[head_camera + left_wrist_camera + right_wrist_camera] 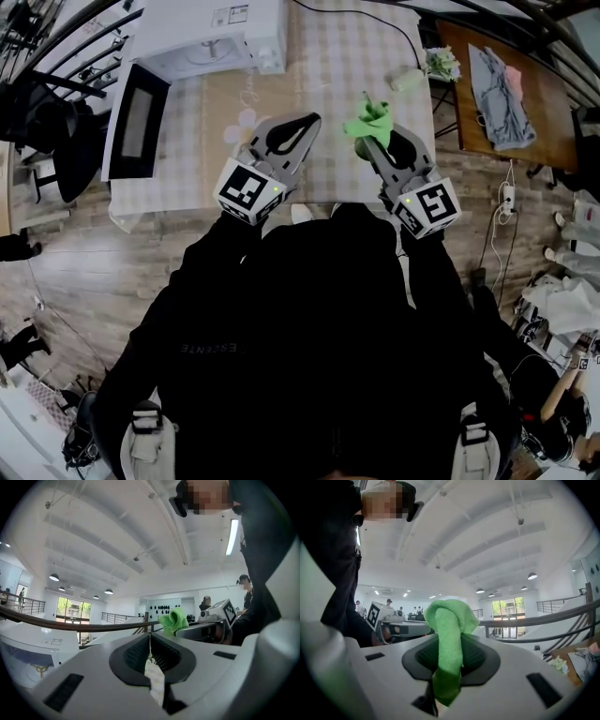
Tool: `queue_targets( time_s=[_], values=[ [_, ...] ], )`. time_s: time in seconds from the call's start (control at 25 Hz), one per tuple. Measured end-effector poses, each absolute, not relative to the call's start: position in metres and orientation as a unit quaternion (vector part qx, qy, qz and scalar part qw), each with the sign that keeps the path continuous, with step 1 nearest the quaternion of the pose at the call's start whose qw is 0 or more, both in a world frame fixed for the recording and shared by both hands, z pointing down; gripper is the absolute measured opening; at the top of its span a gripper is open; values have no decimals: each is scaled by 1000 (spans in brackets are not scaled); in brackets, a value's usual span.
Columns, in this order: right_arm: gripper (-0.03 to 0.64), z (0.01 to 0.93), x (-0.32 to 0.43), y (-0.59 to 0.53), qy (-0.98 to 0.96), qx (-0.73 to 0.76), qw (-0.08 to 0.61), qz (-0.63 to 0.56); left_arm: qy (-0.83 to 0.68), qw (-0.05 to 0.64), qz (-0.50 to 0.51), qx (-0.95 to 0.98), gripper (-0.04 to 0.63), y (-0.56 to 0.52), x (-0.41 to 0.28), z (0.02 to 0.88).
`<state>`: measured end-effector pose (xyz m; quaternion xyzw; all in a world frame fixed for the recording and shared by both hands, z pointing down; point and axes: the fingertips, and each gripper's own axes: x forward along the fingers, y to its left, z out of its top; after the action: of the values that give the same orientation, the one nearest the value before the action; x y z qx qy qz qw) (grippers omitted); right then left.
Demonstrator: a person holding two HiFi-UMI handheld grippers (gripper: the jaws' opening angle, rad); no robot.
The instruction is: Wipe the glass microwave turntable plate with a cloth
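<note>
Both grippers are held up in front of a person in black, over the near edge of a checked table (pixel 328 56). My right gripper (pixel 368 138) is shut on a green cloth (pixel 371 118); the cloth (pixel 447 639) hangs folded between the pads and bulges above them. My left gripper (pixel 312 119) is shut with nothing in it, its ribbed pads (pixel 136 654) almost meeting. In its view, the green cloth (pixel 173 619) and the right gripper's marker cube (pixel 228 612) show to the right. A white microwave (pixel 211 37) stands at the table's back left, its dark door (pixel 137 120) swung open. I cannot make out the glass plate.
To the right stands a wooden table (pixel 459 94) with grey clothes (pixel 502 84) on it. A small potted plant (pixel 441 63) sits at the checked table's right corner. A power strip (pixel 507 197) and cable lie on the wooden floor. Both gripper views point up at the ceiling.
</note>
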<state>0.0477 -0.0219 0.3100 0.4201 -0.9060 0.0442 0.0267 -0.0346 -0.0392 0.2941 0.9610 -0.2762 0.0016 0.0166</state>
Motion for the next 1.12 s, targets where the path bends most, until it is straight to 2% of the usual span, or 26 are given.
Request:
queue_targets(
  time_s=[0.32,1.12],
  values=[
    [101,283,52,-21,-905,424,2,26,-268,14,-3,963,21,-29,-28,275],
    [100,281,49,-11,-904,427,3,21,-255,10,-9,967,21,-16,-18,267]
  ],
)
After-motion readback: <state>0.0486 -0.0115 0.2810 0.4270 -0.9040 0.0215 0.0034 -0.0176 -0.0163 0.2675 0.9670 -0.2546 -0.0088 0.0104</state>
